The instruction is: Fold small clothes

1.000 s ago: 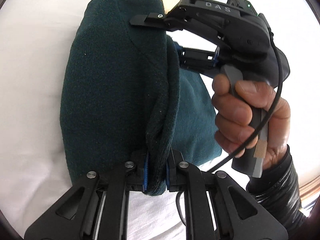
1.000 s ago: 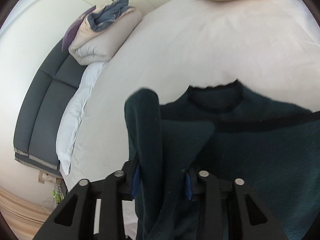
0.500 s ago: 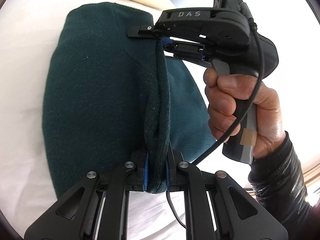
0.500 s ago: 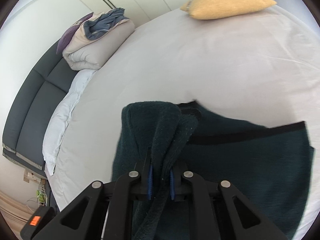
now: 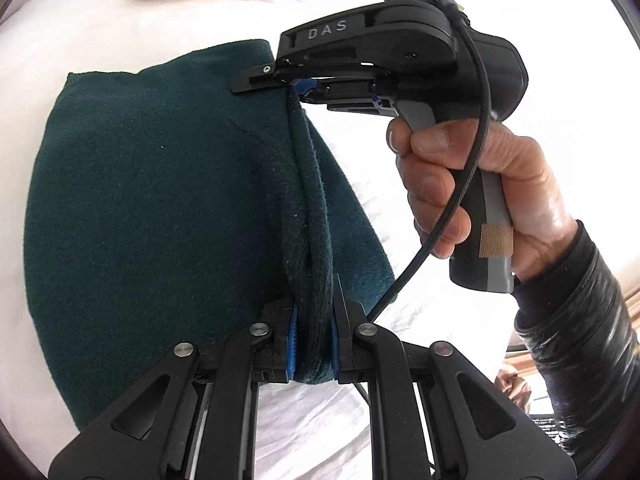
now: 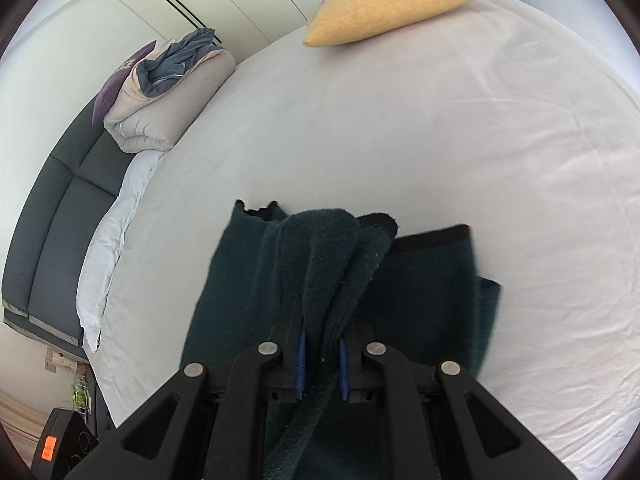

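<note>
The dark green sweater (image 5: 152,216) lies spread on the white bed sheet (image 6: 440,152), and its near edge is gathered into a thick ridge running between the two grippers. At one end of that ridge the left gripper (image 5: 313,344) clamps down, blue pads pressed into a bunched roll of knit. At the other end the right gripper (image 5: 298,86) pinches the same fold, with the right hand (image 5: 472,192) squeezing the trigger.

From the right wrist view, the right gripper (image 6: 322,364) is closed tight on a hump of fabric rising straight out of its fingers, and the rest of the sweater (image 6: 424,296) drapes flat ahead and to the right, its black ribbed hem (image 6: 432,237) marking the far edge.

Plenty of open sheet beyond that hem and off to the right. A yellow pillow (image 6: 392,4) sits well away at the far side of the bed. To the left, the bed edge drops off toward a grey sofa (image 6: 56,200) holding a rolled duvet (image 6: 168,92), well apart from the garment.
</note>
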